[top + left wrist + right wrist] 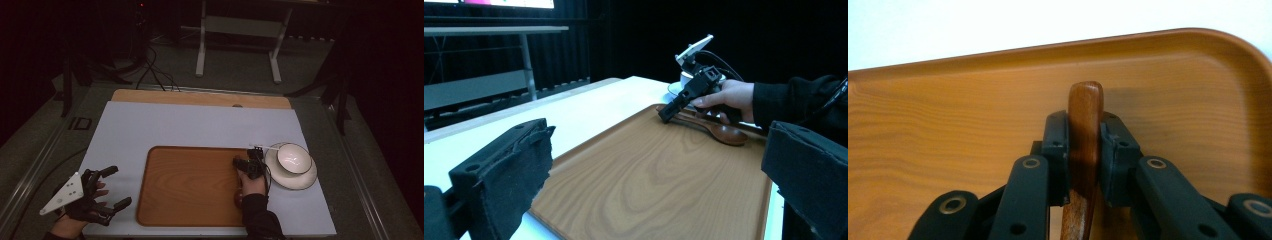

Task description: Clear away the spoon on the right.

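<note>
A dark wooden spoon [724, 134] lies along the right side of the wooden tray [190, 185], its bowl end toward the person. My right gripper [1085, 145] is shut on the spoon's handle [1086, 100], whose tip pokes out past the jaws. In the high view the right gripper [242, 162] sits at the tray's right edge, beside a white bowl [294, 157] on a white plate [300, 181]. My left gripper [117, 187] hovers open at the table's near left corner, off the tray, with nothing between its jaws [654, 175].
A pale sheet [200, 125] covers the table, with a wooden strip along the far edge. Beyond the table stand a white frame [237, 30] and cables on a dark floor. The tray's middle [624, 200] is bare wood.
</note>
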